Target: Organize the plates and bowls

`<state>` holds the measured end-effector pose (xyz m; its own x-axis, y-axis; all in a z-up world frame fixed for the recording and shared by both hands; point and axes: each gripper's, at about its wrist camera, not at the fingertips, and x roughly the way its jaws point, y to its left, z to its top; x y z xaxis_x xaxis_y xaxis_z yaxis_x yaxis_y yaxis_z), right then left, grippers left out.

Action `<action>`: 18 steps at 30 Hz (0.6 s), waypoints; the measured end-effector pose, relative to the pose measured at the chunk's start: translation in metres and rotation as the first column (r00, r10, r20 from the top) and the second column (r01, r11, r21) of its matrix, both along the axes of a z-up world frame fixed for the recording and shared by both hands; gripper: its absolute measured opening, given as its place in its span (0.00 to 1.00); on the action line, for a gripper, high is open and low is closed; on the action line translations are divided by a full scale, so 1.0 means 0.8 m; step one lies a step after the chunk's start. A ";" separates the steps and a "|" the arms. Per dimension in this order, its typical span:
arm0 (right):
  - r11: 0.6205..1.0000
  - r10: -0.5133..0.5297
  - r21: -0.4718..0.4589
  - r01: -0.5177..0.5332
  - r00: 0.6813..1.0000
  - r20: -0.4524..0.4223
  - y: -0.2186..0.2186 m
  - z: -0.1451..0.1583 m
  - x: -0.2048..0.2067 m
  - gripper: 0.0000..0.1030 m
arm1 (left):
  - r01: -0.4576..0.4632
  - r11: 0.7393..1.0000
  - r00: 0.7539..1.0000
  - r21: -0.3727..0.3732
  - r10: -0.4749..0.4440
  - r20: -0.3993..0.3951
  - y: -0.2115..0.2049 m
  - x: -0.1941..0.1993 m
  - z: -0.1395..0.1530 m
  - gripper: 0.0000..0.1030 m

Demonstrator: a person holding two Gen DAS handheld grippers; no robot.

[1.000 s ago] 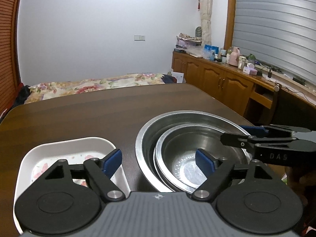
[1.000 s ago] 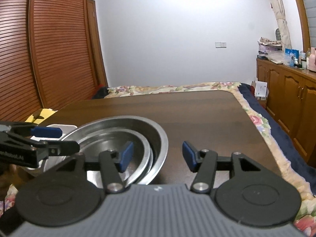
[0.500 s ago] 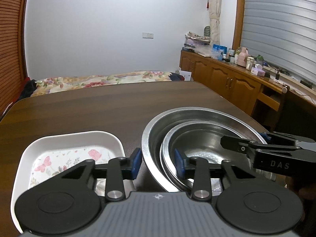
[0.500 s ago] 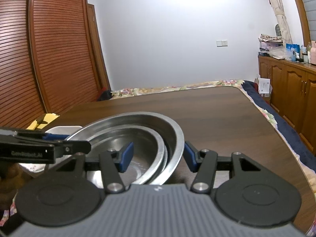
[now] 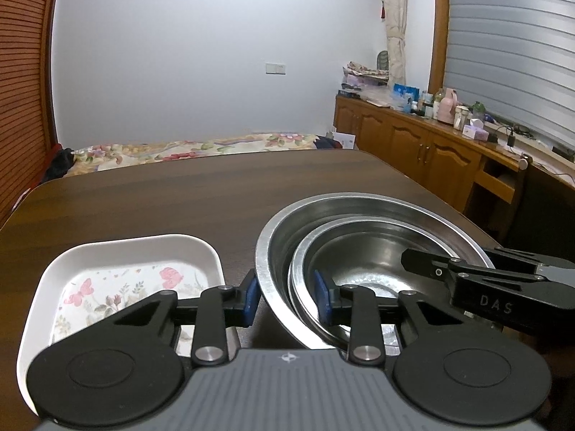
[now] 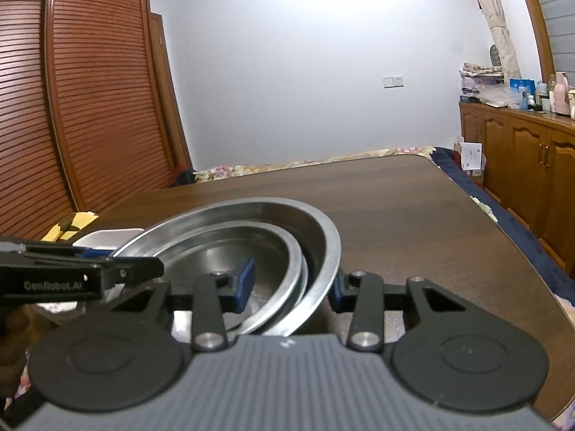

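Both tongs, left [image 5: 285, 298] and right [image 6: 291, 283], just closed, pinching opposite rims of the nested round steel bowls [image 5: 363, 230], probably to lift them level together.

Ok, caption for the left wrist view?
Left tool clamps nested steel bowls at the near rim, beside a floral white tray.

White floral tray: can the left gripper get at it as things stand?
Probably not right away. The left gripper has just been closing and its fingers straddle the nested steel bowls' rims, seemingly gripping them. The white rectangular floral-print tray sits beside the bowls, unobstructed; release first.
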<state>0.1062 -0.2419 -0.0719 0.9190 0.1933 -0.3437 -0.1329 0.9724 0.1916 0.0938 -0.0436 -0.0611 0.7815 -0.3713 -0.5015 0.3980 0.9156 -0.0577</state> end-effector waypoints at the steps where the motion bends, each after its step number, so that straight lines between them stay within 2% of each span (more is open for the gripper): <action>1: 1.000 -0.005 -0.003 0.005 1.000 0.002 0.002 0.000 -0.001 0.34 | -0.003 1.000 1.000 0.000 0.003 0.001 -0.001 -0.001 0.000 0.33; 8: 0.999 -0.034 0.031 0.034 0.999 0.002 0.000 0.004 0.000 0.32 | 0.004 1.000 1.000 -0.014 -0.004 0.006 0.004 0.000 0.008 0.33; 18: 0.999 -0.019 0.044 0.018 1.000 0.018 -0.004 0.026 0.003 0.32 | 0.011 0.999 1.000 -0.038 -0.010 0.027 0.009 0.007 0.033 0.33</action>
<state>0.1089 -0.2447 -0.0513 0.9285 0.1905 -0.3187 -0.1186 0.9655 0.2318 0.0990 -0.0361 -0.0350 0.7904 -0.3978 -0.4658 0.4093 0.9087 -0.0816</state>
